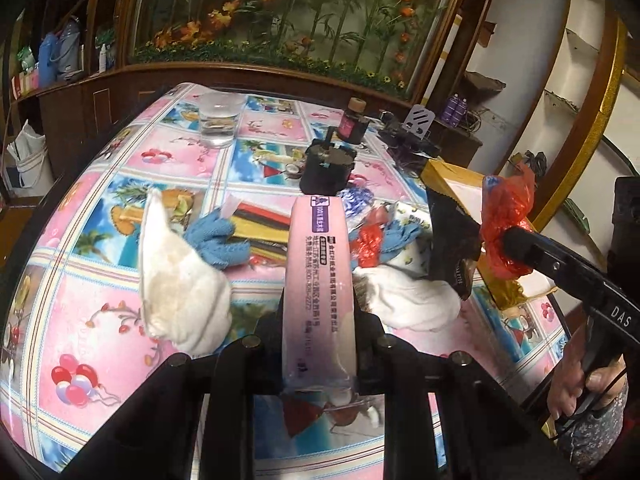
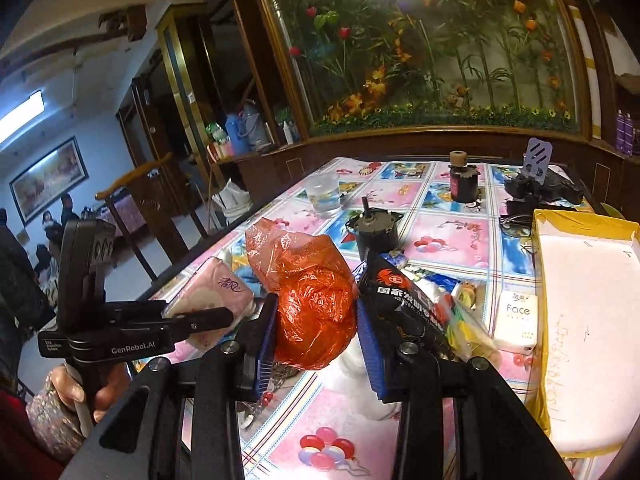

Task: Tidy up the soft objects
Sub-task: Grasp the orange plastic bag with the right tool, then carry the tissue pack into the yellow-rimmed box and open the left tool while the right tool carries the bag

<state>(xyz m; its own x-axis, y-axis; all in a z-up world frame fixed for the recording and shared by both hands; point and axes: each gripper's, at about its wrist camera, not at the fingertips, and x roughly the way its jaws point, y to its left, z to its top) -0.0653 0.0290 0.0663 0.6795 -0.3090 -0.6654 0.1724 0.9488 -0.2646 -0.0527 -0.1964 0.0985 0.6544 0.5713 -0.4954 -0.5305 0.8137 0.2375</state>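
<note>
Soft objects lie heaped mid-table beside the open yellow-flapped cardboard box (image 2: 580, 320), your landmark. Left of it, your left tool (image 1: 318, 280) is clamped on a pink plastic-wrapped tissue pack (image 1: 318, 264), held above the table (image 1: 80, 288). Nearer the box, your right tool (image 2: 316, 320) is clamped on a crumpled orange plastic bag (image 2: 312, 312). The bag is slippery and could slide free; the raised flap could snag it. Well beyond the box's far-left side, a clear glass of water (image 1: 218, 124) could tip. Open room lies on the table's near edge.
</note>
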